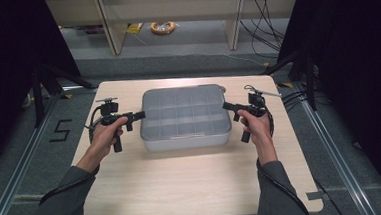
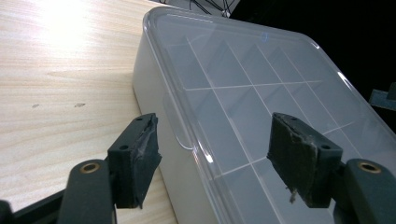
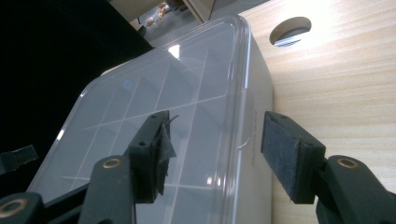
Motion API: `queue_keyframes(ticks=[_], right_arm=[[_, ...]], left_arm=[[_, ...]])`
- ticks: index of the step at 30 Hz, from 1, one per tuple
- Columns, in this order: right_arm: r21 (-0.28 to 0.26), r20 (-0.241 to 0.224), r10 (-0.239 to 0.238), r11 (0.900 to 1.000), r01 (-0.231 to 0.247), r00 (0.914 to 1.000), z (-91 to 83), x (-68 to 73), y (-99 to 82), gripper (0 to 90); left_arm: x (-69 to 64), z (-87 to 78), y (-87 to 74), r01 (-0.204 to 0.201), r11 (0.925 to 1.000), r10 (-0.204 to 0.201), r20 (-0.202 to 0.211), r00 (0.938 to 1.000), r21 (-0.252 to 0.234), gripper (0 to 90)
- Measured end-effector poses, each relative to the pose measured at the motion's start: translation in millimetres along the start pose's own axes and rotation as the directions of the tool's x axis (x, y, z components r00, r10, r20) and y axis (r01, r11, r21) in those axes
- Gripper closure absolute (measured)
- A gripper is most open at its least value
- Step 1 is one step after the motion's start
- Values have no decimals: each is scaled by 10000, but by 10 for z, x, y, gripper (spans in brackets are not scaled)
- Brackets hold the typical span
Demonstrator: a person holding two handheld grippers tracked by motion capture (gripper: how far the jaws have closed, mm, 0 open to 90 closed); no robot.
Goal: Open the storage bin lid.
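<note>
Between the left claw (image 1: 140,115) and right claw (image 1: 227,106), both open and empty, lies the lidded compartment box (image 1: 185,118).

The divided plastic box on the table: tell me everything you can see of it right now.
The box is a translucent grey-white plastic case, rectangular with rounded corners, lying flat at the middle of the wooden table. A clear lid covers it, apparently closed; through it shows a grid of dividers, the compartments seemingly empty. A small tab sits on each short side's lid edge. The left tool and right tool each hover at one short side, jaws open around the lid edge, not pressing it.
</note>
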State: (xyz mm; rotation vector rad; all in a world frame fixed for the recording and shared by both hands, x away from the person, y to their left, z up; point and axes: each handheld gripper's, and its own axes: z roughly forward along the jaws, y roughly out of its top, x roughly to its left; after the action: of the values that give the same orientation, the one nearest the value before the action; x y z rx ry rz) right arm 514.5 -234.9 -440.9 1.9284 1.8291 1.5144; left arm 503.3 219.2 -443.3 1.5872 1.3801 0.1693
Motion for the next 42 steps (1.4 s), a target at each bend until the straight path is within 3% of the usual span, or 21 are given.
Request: queue_keyframes(ticks=[2, 5, 7, 9, 13, 14, 15, 19, 20, 22, 23, 24, 25, 26, 27, 30, 31, 35, 36, 38, 42], right_arm=[[234, 16, 319, 9992, -320, 9995, 20, 41, 3, 442], [246, 9, 169, 9996, -169, 9999, 63, 52, 7, 442], [72, 167, -427, 9991, 426, 9989, 127, 10, 22, 440], [127, 163, -396, 9991, 394, 9991, 131, 12, 27, 442], [353, 255, 625, 9974, -634, 9977, 139, 54, 37, 450], [150, 235, -1, 9999, -3, 9997, 161, -2, 42, 452], [223, 187, 463, 9987, -467, 9988, 162, 18, 39, 454], [427, 116, 757, 9962, -761, 9971, 179, 29, 18, 483], [329, 208, 386, 9987, -393, 9990, 186, 11, 19, 487], [362, 282, 855, 9956, -865, 9959, 199, 42, 13, 498], [302, 241, 576, 9978, -583, 9980, 203, 23, 17, 501], [303, 202, 709, 9970, -715, 9973, 203, 25, 20, 506], [373, 245, 1068, 9935, -1077, 9940, 199, 44, 18, 513], [155, 317, 940, 9954, -945, 9951, 200, 32, 10, 515], [134, 343, 1206, 9925, -1211, 9921, 193, 57, 7, 521], [-375, 22, 999, 9943, -997, 9950, 125, 56, 21, 554], [-472, -236, 1352, 9895, -1362, 9905, 109, 73, 24, 571], [-513, -180, 1008, 9935, -1016, 9947, 37, 111, 27, 598], [-556, -65, 1247, 9906, -1249, 9922, 13, 132, 27, 616], [-828, 128, 735, 9939, -722, 9972, -10, 95, 28, 639], [-902, -4, 713, 9934, -711, 9975, -29, 120, 19, 660]], left_arm=[[11, 31, 6, 90, 9999, -90, 14, 10000, 58, 331], [46, 70, 22, 408, 9991, -407, -38, 9992, 80, 341], [63, 89, 32, 567, 9983, -566, -58, 9984, 92, 362], [71, 110, 38, 576, 9982, -576, -30, 9983, 147, 368], [71, 161, 35, 579, 9978, -577, -64, 9983, 338, 396], [71, 177, 29, 540, 9977, -537, -86, 9985, 421, 403], [69, 198, 18, 575, 9973, -570, -129, 9983, 456, 406], [85, 261, -12, 710, 9963, -707, -80, 9975, 483, 454], [86, 278, -20, 782, 9959, -781, -39, 9969, 458, 470], [76, 306, -25, 818, 9958, -815, -89, 9966, 410, 504], [61, 314, -20, 830, 9959, -824, -199, 9964, 353, 505], [55, 314, -19, 836, 9960, -829, -226, 9963, 315, 507], [34, 309, -15, 843, 9961, -834, -326, 9960, 259, 510], [22, 300, -14, 790, 9966, -780, -396, 9962, 238, 511], [-3, 281, -9, 686, 9975, -678, -474, 9966, 153, 511], [-28, 216, 31, 571, 9984, -570, -366, 9977, 9, 532], [-43, 188, 51, 592, 9982, -596, -331, 9977, -120, 542], [-117, 116, 87, 335, 9987, -341, -134, 9993, -387, 591], [-127, 105, 89, 311, 9989, -314, -80, 9995, -362, 600], [-135, 85, 97, 353, 9987, -355, -59, 9994, -370, 612], [-139, 58, 112, 419, 9978, -421, -21, 9991, -517, 623]])
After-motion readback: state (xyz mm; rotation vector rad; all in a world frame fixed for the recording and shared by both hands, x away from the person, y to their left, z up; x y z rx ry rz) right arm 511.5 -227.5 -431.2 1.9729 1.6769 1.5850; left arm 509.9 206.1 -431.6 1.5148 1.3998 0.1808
